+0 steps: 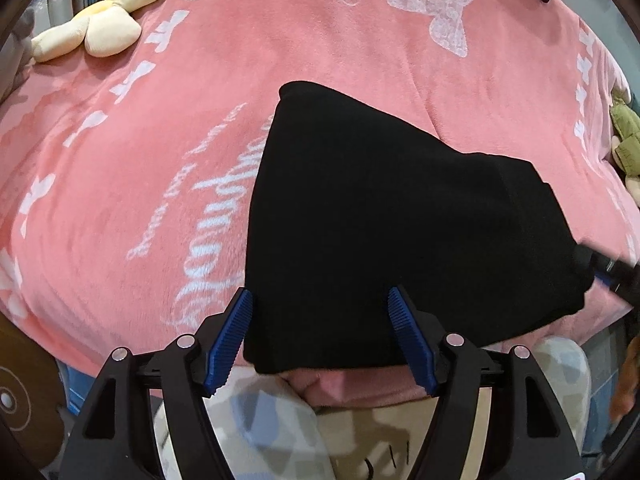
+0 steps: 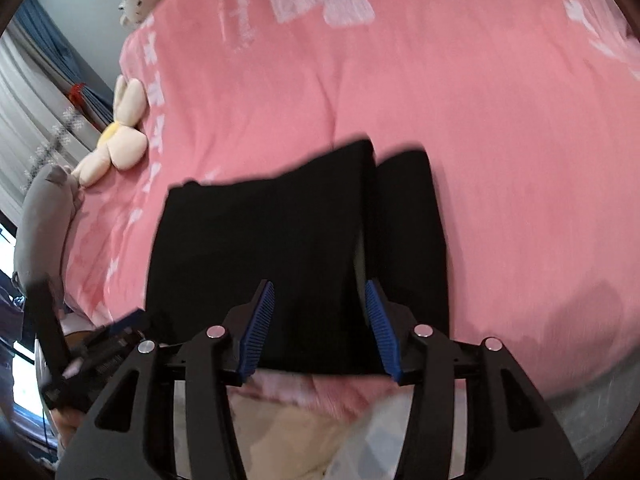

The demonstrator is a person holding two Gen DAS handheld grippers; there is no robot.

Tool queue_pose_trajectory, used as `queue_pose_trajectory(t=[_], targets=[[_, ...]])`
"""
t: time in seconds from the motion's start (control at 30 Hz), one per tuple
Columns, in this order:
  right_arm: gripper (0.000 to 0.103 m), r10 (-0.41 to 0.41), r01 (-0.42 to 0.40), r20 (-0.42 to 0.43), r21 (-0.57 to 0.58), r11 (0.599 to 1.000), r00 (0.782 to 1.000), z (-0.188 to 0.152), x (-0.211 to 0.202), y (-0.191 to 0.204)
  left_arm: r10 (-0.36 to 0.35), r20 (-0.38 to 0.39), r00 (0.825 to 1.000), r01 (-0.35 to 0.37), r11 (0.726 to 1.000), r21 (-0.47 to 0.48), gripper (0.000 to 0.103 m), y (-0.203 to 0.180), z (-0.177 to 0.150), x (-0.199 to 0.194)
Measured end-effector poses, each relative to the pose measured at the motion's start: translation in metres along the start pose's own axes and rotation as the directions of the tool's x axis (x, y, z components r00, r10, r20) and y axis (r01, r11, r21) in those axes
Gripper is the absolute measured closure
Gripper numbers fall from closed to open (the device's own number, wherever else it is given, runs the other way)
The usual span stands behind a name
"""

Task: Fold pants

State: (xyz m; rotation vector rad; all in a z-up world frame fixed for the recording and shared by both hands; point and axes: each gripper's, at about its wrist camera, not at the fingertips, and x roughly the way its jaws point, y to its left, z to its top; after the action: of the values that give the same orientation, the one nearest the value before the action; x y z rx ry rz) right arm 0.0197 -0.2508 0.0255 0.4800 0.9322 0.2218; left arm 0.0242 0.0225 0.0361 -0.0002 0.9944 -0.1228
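The black pants (image 1: 380,220) lie folded into a compact stack on the pink blanket (image 1: 160,140) near the bed's front edge. My left gripper (image 1: 320,336) is open, its blue pads on either side of the stack's near edge, holding nothing. In the right wrist view the pants (image 2: 280,248) show as a folded stack with a second folded part to its right. My right gripper (image 2: 320,328) is open over the near edge of the pants. The left gripper (image 2: 100,344) shows at the lower left there; the right gripper (image 1: 604,268) shows at the right edge of the left wrist view.
A cream flower plush (image 1: 100,20) lies at the blanket's far left, also seen in the right wrist view (image 2: 120,136). A grey plush (image 2: 44,216) and curtains (image 2: 36,100) are at the left. A green plush (image 1: 626,136) sits at the right edge. The person's patterned trousers (image 1: 280,432) are below.
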Motion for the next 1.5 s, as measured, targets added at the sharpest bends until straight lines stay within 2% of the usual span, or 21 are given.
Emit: queue_pose_trajectory(t=[0.07,0.13,0.17,0.2,0.23,0.27,0.33,0.43,0.53,0.6,0.67,0.7,0.8,0.93,1.07,1.13,1.2,1.27,1.37,1.47,1.5], targets=[[0.048,0.025,-0.024,-0.002,0.039,0.999,1.000,-0.007,0.000,-0.006,-0.012,-0.002,1.000,0.012,1.000,-0.010,0.035,0.001,-0.005,-0.003],[0.048,0.043,-0.044,0.010,0.071,0.997,0.999,-0.010,0.008,-0.011,-0.007,-0.006,1.000,0.007,1.000,-0.008,0.035,-0.002,-0.008,-0.006],[0.055,0.042,-0.043,0.012,0.075,0.996,0.999,-0.011,0.010,-0.016,-0.004,-0.005,1.000,0.004,1.000,-0.002,0.035,-0.004,-0.009,-0.007],[0.079,0.031,-0.032,0.015,0.072,0.997,0.999,-0.010,0.013,-0.014,-0.001,-0.003,1.000,0.001,1.000,0.002,0.035,-0.006,-0.009,-0.009],[0.088,0.022,-0.022,0.016,0.057,0.998,1.000,-0.008,0.011,-0.010,0.002,0.001,1.000,-0.002,1.000,0.010,0.035,-0.008,-0.010,-0.012],[0.090,0.051,-0.053,0.034,0.049,0.997,0.998,-0.005,0.004,-0.006,0.003,0.005,1.000,-0.003,1.000,0.017,0.035,-0.010,-0.010,-0.014],[0.090,0.068,-0.069,0.096,0.000,0.998,0.993,-0.001,-0.022,0.011,0.011,0.016,1.000,-0.011,1.000,0.026,0.034,-0.012,-0.010,-0.019],[0.089,0.020,-0.007,0.130,-0.098,0.995,0.991,-0.002,-0.038,0.027,0.020,0.021,1.000,-0.021,0.999,0.038,0.029,-0.015,-0.011,-0.019],[0.082,-0.131,0.130,-0.003,-0.115,0.985,0.991,-0.018,0.005,0.001,0.025,-0.005,1.000,-0.025,0.999,0.046,0.029,-0.017,-0.012,-0.009],[0.078,-0.061,0.061,0.038,-0.009,0.998,0.997,-0.024,-0.005,-0.011,0.022,-0.018,1.000,-0.021,0.999,0.049,0.029,-0.015,-0.013,-0.005],[0.078,-0.060,0.059,0.123,0.013,0.998,0.991,-0.021,-0.026,-0.003,0.036,-0.021,0.999,-0.035,0.997,0.063,0.029,-0.016,-0.015,-0.004],[0.078,-0.075,0.080,0.187,-0.016,0.997,0.980,-0.016,-0.040,0.009,0.039,-0.022,0.999,-0.038,0.997,0.068,0.029,-0.015,-0.015,-0.004],[0.078,-0.051,0.085,0.230,-0.142,0.986,0.972,0.007,-0.055,0.044,0.043,-0.027,0.999,-0.041,0.997,0.069,0.029,-0.016,-0.016,0.000],[0.078,-0.045,0.086,0.164,-0.248,0.965,0.985,0.028,-0.024,0.060,0.056,-0.025,0.998,-0.054,0.996,0.070,0.029,-0.022,-0.016,0.000],[0.089,-0.168,0.176,0.055,-0.210,0.962,0.984,0.024,0.034,0.019,0.056,-0.024,0.998,-0.054,0.995,0.080,0.029,-0.023,-0.017,-0.001],[0.090,-0.109,0.117,0.061,-0.134,0.984,0.992,0.025,0.027,0.006,0.057,-0.023,0.998,-0.054,0.995,0.086,0.029,-0.021,-0.016,-0.002],[0.085,-0.075,0.081,0.068,-0.092,0.992,0.995,0.036,0.012,0.013,0.060,-0.015,0.998,-0.058,0.995,0.083,0.029,-0.018,-0.013,-0.002],[0.080,-0.035,0.051,0.109,-0.138,0.989,0.993,0.053,-0.001,0.029,0.048,-0.005,0.999,-0.047,0.997,0.061,0.029,-0.014,-0.009,-0.004],[0.029,-0.095,0.121,0.156,-0.166,0.979,0.983,0.078,0.004,0.027,0.026,0.013,1.000,-0.026,0.999,0.037,0.029,-0.013,-0.001,-0.006],[0.030,-0.163,0.177,0.106,-0.134,0.975,0.981,0.097,0.039,0.007,0.028,0.017,0.999,-0.028,0.998,0.053,0.029,-0.016,0.003,-0.005],[0.038,-0.156,0.166,0.077,-0.140,0.976,0.985,0.097,0.050,0.007,0.026,0.016,1.000,-0.027,0.998,0.058,0.029,-0.016,0.004,-0.004]])
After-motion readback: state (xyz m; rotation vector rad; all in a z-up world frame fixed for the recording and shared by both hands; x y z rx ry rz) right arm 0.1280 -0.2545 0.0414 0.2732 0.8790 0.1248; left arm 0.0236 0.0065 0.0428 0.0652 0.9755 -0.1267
